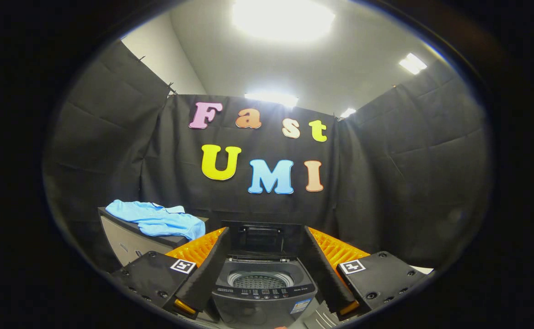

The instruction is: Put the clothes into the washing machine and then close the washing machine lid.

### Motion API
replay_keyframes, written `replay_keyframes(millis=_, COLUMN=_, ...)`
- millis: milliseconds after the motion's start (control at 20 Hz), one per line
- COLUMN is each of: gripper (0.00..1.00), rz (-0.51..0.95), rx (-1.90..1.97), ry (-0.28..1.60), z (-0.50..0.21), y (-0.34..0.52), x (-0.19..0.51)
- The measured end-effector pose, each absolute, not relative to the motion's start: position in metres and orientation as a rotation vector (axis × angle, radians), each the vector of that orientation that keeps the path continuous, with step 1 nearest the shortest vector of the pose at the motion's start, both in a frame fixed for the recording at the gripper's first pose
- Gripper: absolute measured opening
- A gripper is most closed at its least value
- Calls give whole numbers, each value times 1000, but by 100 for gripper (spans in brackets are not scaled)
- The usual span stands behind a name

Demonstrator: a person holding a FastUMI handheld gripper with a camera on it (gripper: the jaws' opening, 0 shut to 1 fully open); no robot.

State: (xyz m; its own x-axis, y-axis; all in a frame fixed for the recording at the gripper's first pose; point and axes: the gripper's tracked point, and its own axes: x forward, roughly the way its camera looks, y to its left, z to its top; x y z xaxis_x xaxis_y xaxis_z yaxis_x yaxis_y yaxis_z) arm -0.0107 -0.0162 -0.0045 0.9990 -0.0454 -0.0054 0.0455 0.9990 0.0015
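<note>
A small dark grey top-loading washing machine (263, 289) stands just ahead of my fingers, framed between them. Its lid (260, 238) is raised upright at the back, and the perforated metal drum (260, 280) lies bare inside. A light blue garment (157, 219) lies crumpled on top of a dark cabinet (125, 242), to the left of the machine and beyond my left finger. My gripper (264, 240) is open wide, with nothing held between its orange and black fingers (203, 256).
Black cloth walls close in the booth behind and on both sides. The cabinet under the garment stands close beside the machine's left side. A light strip of floor (420, 269) shows past the right finger.
</note>
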Motion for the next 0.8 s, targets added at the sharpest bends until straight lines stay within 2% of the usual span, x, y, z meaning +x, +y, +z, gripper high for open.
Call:
replay_keyframes(millis=350, gripper=98, rz=-33, rx=18, ry=-3, z=6, y=-8, x=-3)
replay_keyframes(millis=800, gripper=98, rz=102, rx=77, ry=-8, z=32, y=46, x=32)
